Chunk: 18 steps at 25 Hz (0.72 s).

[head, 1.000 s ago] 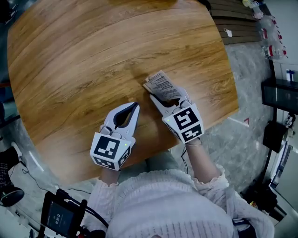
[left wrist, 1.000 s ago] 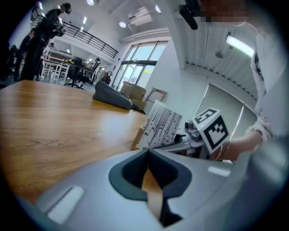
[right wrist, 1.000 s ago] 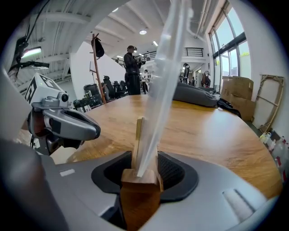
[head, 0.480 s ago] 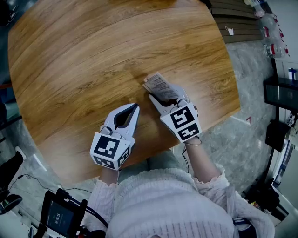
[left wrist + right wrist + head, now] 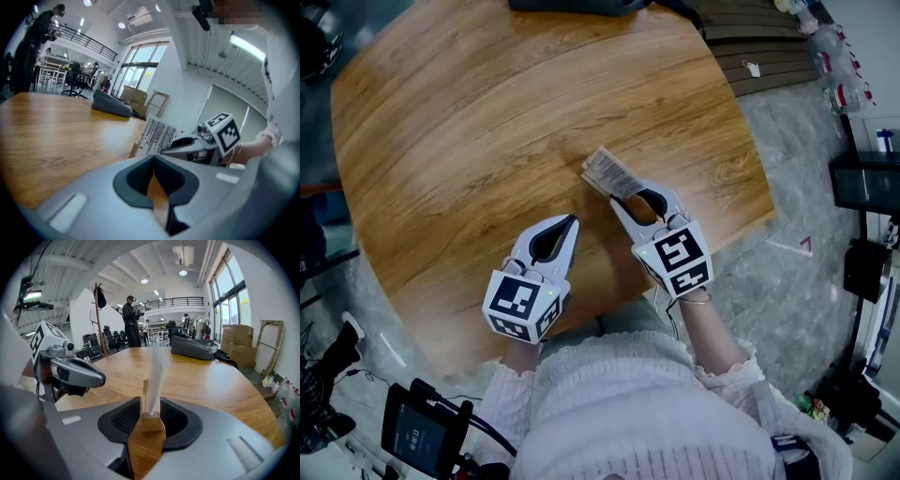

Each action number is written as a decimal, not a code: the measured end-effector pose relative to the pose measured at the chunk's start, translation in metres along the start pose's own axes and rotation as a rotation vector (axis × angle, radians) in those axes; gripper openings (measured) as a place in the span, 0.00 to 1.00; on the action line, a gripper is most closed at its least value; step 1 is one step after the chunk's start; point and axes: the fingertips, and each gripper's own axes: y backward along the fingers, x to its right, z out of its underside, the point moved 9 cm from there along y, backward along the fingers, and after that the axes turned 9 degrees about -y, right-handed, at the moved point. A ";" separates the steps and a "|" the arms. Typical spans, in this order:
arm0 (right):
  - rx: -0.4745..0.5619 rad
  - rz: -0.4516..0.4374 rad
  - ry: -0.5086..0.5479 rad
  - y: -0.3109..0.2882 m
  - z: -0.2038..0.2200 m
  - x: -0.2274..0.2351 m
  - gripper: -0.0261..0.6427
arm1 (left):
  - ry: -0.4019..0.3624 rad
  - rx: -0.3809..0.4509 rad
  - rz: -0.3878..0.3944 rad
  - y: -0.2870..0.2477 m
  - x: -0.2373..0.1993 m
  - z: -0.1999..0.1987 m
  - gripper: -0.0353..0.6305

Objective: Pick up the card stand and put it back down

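Right gripper [image 5: 642, 199]: my jaws are spread, with nothing clamped. In the right gripper view the card stand [image 5: 150, 420] sits between the two dark pads, near their tips. There is a sliver of bare wood on each side of its base, so neither pad touches it.

Card stand: small wooden block with a slot, standing flat on the table [image 5: 469, 141]. A white card [image 5: 157, 133] printed with rows of dark lines stands in it and leans a little. In the head view the stand is just right of the frame's centre, at the upper end of my right jaws. In the left gripper view the card's printed face shows at centre right, with the right gripper just to the right of it.

Left gripper [image 5: 570, 223]: jaws closed together at the tips and empty. Only a thin strip of tabletop shows through the slit lower down. It lies on the table at lower centre of the head view, near the right gripper but apart from it and from the stand.

Other: a grey bag [image 5: 194, 347] lies at the far edge of the table, at the upper right of the right gripper view. A person [image 5: 130, 319] stands beyond the table, at upper centre.
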 end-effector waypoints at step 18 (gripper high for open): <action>0.273 -0.052 -0.079 0.112 -0.043 -0.036 0.04 | -0.160 0.130 0.023 0.036 0.068 -0.066 0.06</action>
